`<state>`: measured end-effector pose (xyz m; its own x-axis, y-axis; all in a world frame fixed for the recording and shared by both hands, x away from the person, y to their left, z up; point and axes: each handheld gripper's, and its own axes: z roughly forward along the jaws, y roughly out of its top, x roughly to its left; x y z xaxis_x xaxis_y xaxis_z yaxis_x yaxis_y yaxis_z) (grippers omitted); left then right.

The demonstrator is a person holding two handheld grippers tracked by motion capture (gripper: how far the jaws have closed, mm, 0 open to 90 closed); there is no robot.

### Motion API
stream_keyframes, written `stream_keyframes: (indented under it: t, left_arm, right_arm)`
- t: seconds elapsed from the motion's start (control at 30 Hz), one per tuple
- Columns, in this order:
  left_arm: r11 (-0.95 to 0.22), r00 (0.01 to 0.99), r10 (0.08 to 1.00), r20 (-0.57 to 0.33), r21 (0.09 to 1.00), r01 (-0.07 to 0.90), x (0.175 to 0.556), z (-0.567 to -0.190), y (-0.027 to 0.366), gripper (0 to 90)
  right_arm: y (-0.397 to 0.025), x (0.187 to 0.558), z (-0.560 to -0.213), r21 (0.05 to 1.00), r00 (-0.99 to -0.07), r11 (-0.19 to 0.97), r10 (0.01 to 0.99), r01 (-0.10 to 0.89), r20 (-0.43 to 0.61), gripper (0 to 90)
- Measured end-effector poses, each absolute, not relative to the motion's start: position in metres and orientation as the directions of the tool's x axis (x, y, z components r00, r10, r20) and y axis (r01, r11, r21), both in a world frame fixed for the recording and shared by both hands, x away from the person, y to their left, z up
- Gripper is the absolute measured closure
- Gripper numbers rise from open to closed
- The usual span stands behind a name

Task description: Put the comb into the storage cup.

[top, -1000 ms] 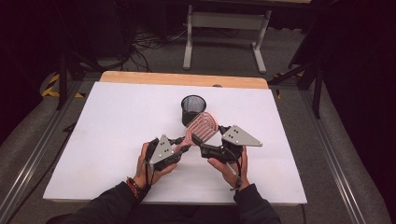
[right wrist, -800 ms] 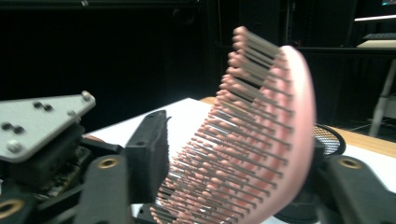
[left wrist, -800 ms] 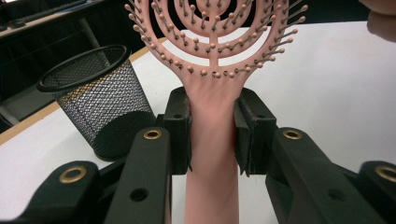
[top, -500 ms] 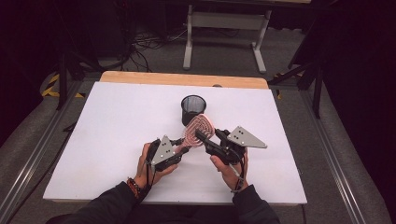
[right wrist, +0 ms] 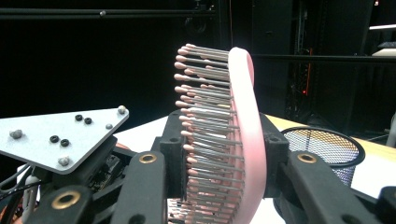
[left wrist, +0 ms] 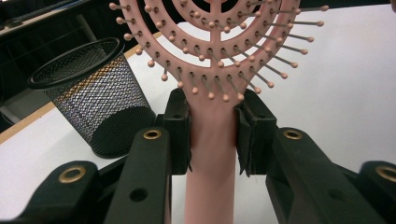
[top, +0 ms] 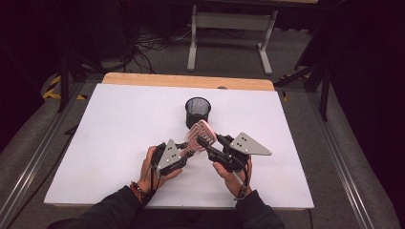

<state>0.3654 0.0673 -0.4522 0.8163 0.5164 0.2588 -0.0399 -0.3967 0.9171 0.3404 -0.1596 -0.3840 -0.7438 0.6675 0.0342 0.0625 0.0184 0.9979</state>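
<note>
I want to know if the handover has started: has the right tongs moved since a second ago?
Yes, slightly. In the high view the right tongs has edged toward the table's far side, nearer the mesh cup, closed across the pink brush.

Pink vented hairbrush [top: 199, 135] held above table, just before mesh cup [top: 197, 110].

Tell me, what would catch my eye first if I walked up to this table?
Most likely the pink hairbrush held above the middle of the white table, gripped from both sides. The left hand-held gripper clamps its handle just below the bristles, while the right hand-held gripper closes across its bristled head. Just behind it stands a black mesh cup, upright on the table.
</note>
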Motion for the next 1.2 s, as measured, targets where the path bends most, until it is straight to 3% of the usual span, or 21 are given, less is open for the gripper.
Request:
stream_keyframes:
  t: [0.63,0.7,0.8,0.83,1.2]
  left_arm:
    - [-0.431,0.829,0.493,0.264,0.902,-0.031,0.365,-0.454,0.062,62.1]
    - [-0.429,0.831,0.493,0.256,0.903,-0.024,0.365,-0.454,0.062,54.5]
    - [-0.423,0.857,0.461,0.229,0.906,-0.014,0.366,-0.455,0.062,52.7]
    - [-0.426,0.861,0.454,0.229,0.904,-0.015,0.366,-0.455,0.062,46.0]
    - [-0.443,0.888,0.405,0.218,0.896,-0.018,0.365,-0.454,0.065,18.1]
  right_arm:
    - [-0.161,0.334,-0.377,0.998,-0.759,0.061,0.650,0.001,-0.039,63.6]
    - [-0.163,0.333,-0.376,0.998,-0.755,0.060,0.655,-0.005,-0.043,63.6]
    - [-0.167,0.333,-0.373,0.999,-0.751,0.051,0.659,-0.010,-0.041,63.6]
    - [-0.171,0.333,-0.371,0.999,-0.744,0.047,0.666,-0.017,-0.044,63.6]
    - [-0.187,0.332,-0.365,0.997,-0.699,0.056,0.712,-0.043,-0.071,63.6]
